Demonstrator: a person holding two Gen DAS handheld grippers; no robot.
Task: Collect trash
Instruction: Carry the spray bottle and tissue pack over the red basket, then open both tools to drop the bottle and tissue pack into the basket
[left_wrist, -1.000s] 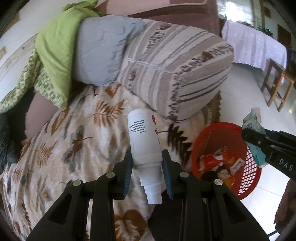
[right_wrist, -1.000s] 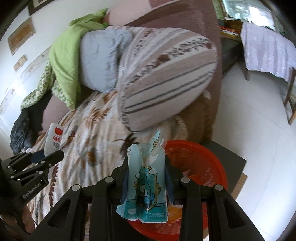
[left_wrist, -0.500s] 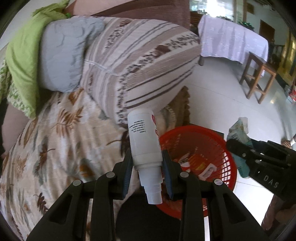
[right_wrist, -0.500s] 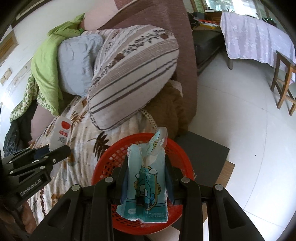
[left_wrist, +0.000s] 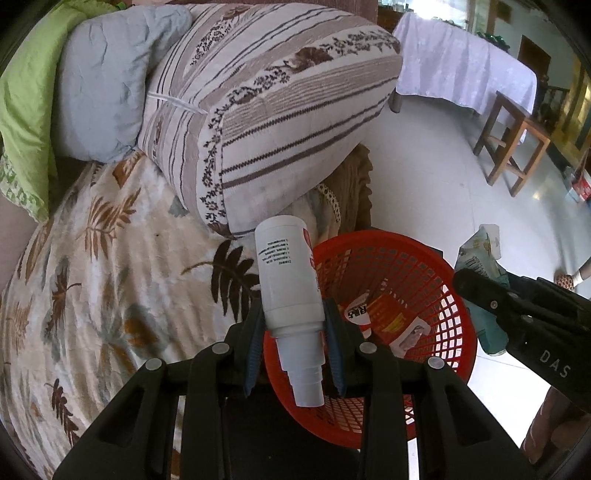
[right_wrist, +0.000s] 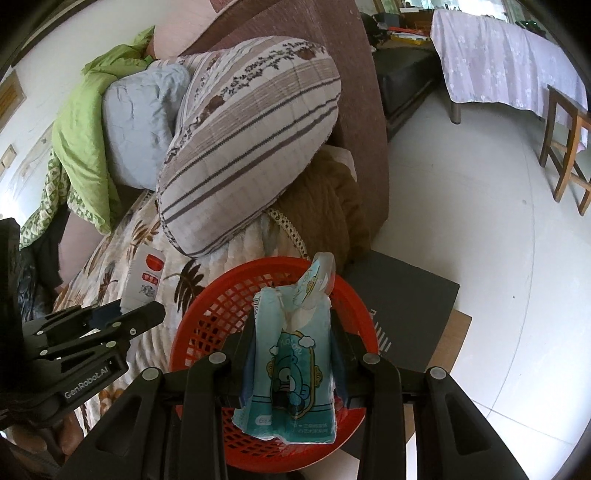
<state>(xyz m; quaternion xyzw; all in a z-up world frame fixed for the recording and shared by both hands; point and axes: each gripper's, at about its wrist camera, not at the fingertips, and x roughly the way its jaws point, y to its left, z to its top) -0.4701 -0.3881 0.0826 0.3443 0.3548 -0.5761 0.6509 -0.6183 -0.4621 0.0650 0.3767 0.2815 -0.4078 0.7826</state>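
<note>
both hands have swung over to the red plastic mesh basket (left_wrist: 436, 266), left gripper (left_wrist: 293, 354) clamped on the white plastic bottle (left_wrist: 286, 280), right gripper (right_wrist: 293, 354) pinching the teal tissue packet (right_wrist: 291, 369) (drop time, I'd guess)

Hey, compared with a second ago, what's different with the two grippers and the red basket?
Both grippers have swung off the sofa toward the red basket, which now fills more of each view. The left gripper has brought the white bottle over its rim; the right gripper has carried the blue tissue pack above its middle. Unchanged: both grips stay shut, nothing dropped, wrappers still lie inside.
</note>
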